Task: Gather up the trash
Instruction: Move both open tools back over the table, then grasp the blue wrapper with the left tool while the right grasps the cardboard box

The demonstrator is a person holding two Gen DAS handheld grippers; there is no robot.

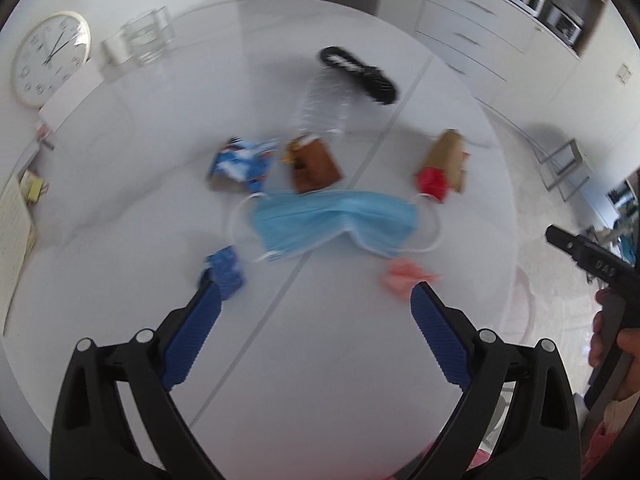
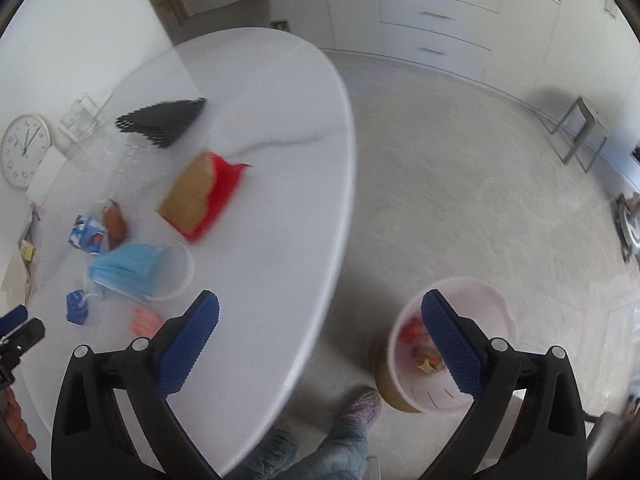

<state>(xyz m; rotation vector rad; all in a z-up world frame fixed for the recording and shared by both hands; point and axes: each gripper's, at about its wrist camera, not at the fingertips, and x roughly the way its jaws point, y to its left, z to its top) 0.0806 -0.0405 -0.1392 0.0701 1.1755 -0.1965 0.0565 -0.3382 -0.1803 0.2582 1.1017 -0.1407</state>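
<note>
Trash lies scattered on the white round table point(image 1: 328, 360). My left gripper point(image 1: 316, 292) is open and empty above the table, just short of a light blue face mask point(image 1: 336, 220). A small blue wrapper point(image 1: 226, 270) sits by its left fingertip and a pink wrapper point(image 1: 404, 274) by its right one. Beyond the mask lie a blue-and-white wrapper point(image 1: 240, 162), a brown packet point(image 1: 316, 166), a red-and-tan carton point(image 1: 440, 168) and a clear plastic bottle point(image 1: 324, 104). My right gripper point(image 2: 320, 304) is open and empty over the table's edge, with a pink trash bin point(image 2: 496, 312) on the floor below its right finger.
A black perforated object point(image 1: 360, 70) lies at the table's far side. A wall clock point(image 1: 50, 58) and a glass container point(image 1: 146, 36) stand at the left. A person's slippered foot point(image 2: 362, 406) is beside the bin. White drawers point(image 2: 436, 12) line the far wall.
</note>
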